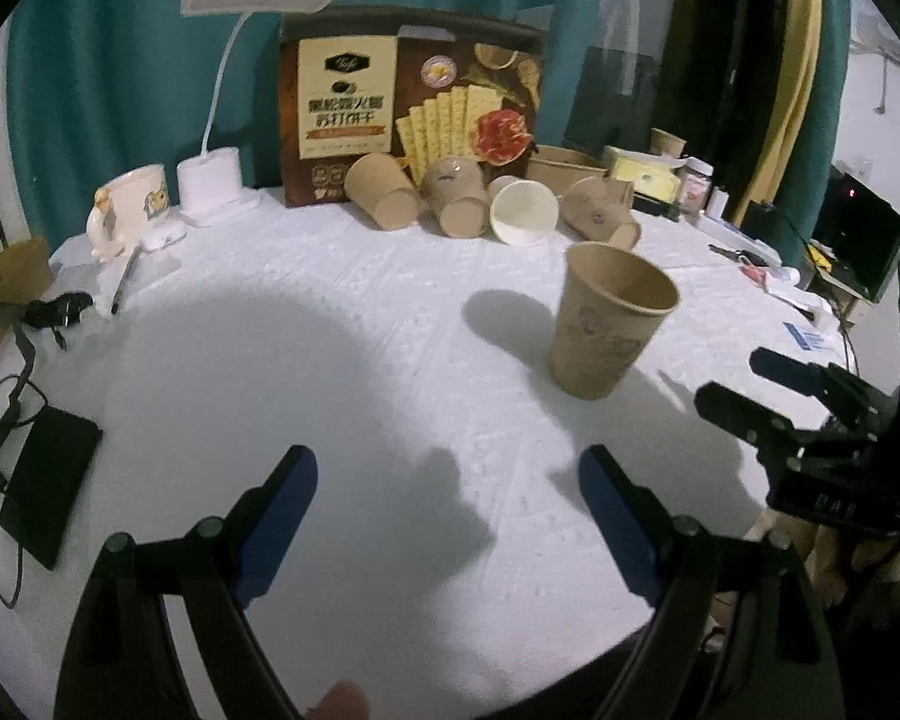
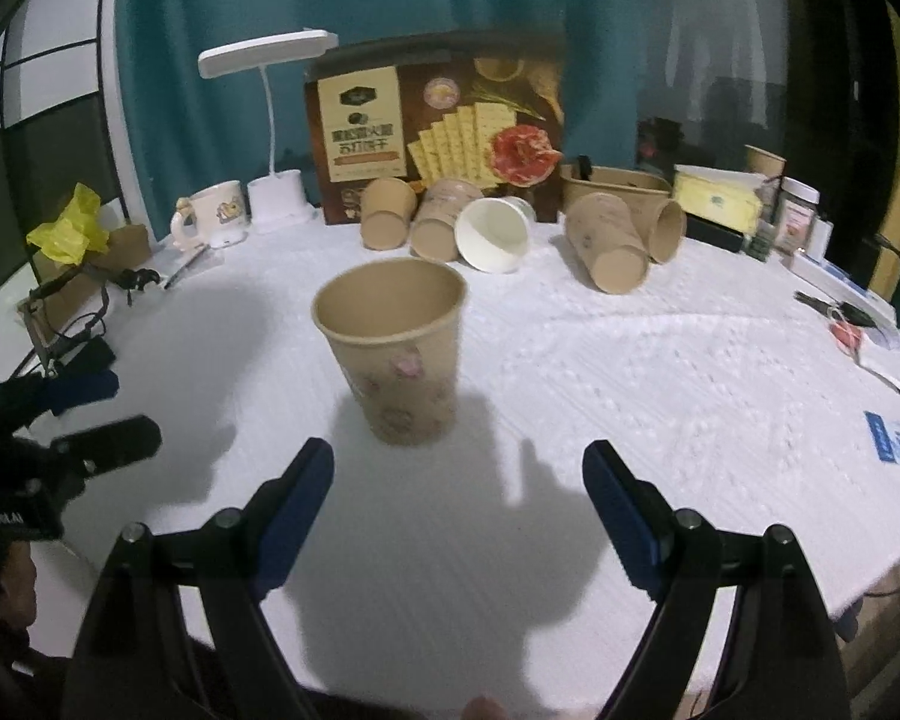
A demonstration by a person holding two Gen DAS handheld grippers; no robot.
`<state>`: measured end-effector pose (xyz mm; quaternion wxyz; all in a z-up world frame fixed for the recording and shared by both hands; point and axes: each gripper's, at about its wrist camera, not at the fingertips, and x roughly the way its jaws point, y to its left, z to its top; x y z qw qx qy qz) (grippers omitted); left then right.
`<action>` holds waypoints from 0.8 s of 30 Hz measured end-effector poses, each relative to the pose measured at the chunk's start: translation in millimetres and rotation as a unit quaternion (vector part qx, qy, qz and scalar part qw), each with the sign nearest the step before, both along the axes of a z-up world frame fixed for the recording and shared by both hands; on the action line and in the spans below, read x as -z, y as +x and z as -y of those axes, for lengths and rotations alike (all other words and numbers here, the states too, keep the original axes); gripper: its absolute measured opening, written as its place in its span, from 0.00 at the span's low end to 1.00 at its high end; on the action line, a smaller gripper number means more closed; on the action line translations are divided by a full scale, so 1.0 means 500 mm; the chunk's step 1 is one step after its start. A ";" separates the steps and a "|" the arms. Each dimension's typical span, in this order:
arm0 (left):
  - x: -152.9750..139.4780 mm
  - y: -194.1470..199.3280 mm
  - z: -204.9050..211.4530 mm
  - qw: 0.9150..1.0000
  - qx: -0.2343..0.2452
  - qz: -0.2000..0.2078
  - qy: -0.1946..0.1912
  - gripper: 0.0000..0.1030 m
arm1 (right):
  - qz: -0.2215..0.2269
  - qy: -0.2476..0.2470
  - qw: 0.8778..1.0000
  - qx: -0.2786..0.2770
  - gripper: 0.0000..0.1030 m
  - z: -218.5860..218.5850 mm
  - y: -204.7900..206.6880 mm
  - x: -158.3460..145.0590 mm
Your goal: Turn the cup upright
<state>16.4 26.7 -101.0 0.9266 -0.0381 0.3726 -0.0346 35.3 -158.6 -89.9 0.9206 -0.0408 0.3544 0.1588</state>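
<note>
Nearest the lens in each wrist view, two black arms tipped with dark blue pads are seen spread wide over bare cloth. Both the left tongs [image 1: 448,519] and the right tongs [image 2: 458,513] are released, with nothing between their pads.

Upright on the white textured surface [image 1: 342,312], mouth up, stands the brown paper cup [image 1: 612,321], a faint printed pattern on its side. It is seen just ahead of the right tongs and a little to their left; from the left wrist it lies farther off, ahead and to the right. No pad touches it.

From the left wrist, the right tongs are shown at the right edge, beside the cup, with fingers of a hand below them. From the right wrist, the left tongs are shown at the left edge.

Only the left wrist view shows a black flat device [image 1: 48,486] with cables on the surface's left side. Only the right wrist view shows a crumpled yellow bag [image 2: 69,228] at the left.

Along the back of the surface, several brown paper cups [image 2: 606,249] and one white-lined cup [image 2: 492,234] are seen lying on their sides before a cracker box [image 2: 432,120]. A white desk lamp [image 2: 270,54] and a cream mug [image 2: 216,210] stand to the left of it. Teal curtains [image 2: 210,30] are hung behind.
</note>
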 end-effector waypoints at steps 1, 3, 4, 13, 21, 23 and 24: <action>-0.005 -0.003 0.007 1.000 0.002 0.004 0.005 0.86 | 0.001 0.000 1.000 0.004 0.81 0.009 -0.008 -0.002; -0.016 -0.008 0.020 1.000 0.006 0.013 0.013 0.86 | 0.003 0.001 1.000 0.013 0.81 0.025 -0.018 -0.006; -0.022 -0.010 0.025 1.000 0.008 0.018 0.016 0.86 | 0.004 0.002 1.000 0.017 0.81 0.033 -0.022 -0.008; -0.073 -0.020 0.054 0.998 0.018 0.049 0.041 0.86 | 0.028 0.009 0.998 0.058 0.81 0.100 -0.062 -0.055; -0.140 -0.045 0.063 0.992 0.039 0.113 0.041 0.95 | 0.070 0.008 0.994 0.077 0.81 0.132 -0.100 -0.132; -0.159 -0.055 0.067 0.988 0.046 0.139 0.045 0.96 | 0.086 0.008 0.993 0.081 0.81 0.136 -0.111 -0.157; -0.170 -0.061 0.069 0.986 0.046 0.153 0.050 0.96 | 0.095 0.010 0.992 0.082 0.81 0.138 -0.117 -0.170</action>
